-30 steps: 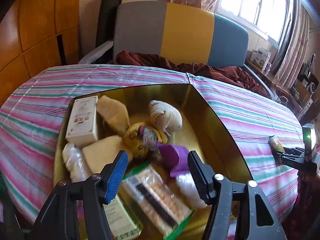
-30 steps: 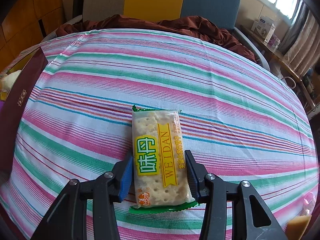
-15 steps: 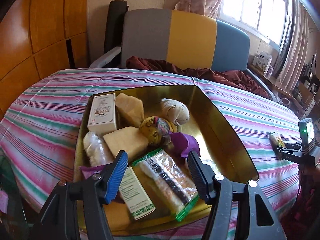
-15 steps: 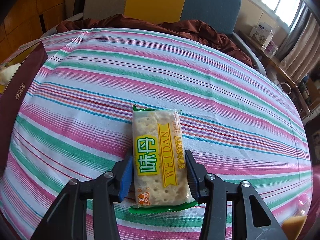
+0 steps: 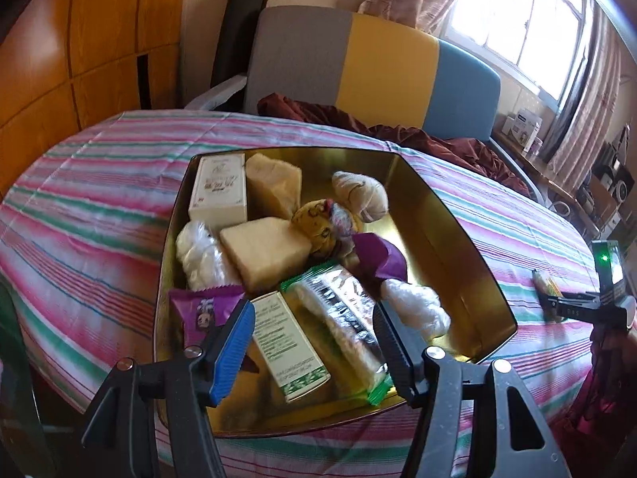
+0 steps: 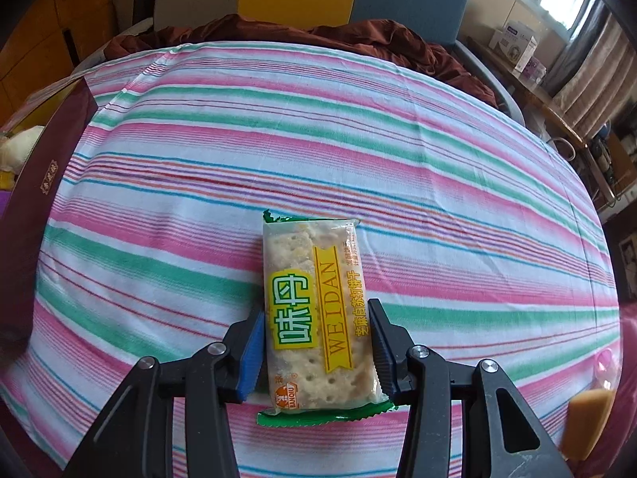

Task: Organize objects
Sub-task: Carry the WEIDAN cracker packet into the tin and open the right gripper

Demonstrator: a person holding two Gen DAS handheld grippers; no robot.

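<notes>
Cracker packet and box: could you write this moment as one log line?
right gripper: shut on cracker packet, over striped cloth | left gripper: open, empty, above gold box

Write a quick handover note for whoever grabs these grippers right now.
Right gripper: shut on the cracker pack, above the striped cloth, right of the gold tray.
Left gripper: open, empty, over the tray's near end.
Done: tray already holds a white box, sponges, a plush toy, bagged items and another cracker pack.
Left: put the held pack in the tray. A yellow block at the right wrist view's edge may also need collecting.
</notes>
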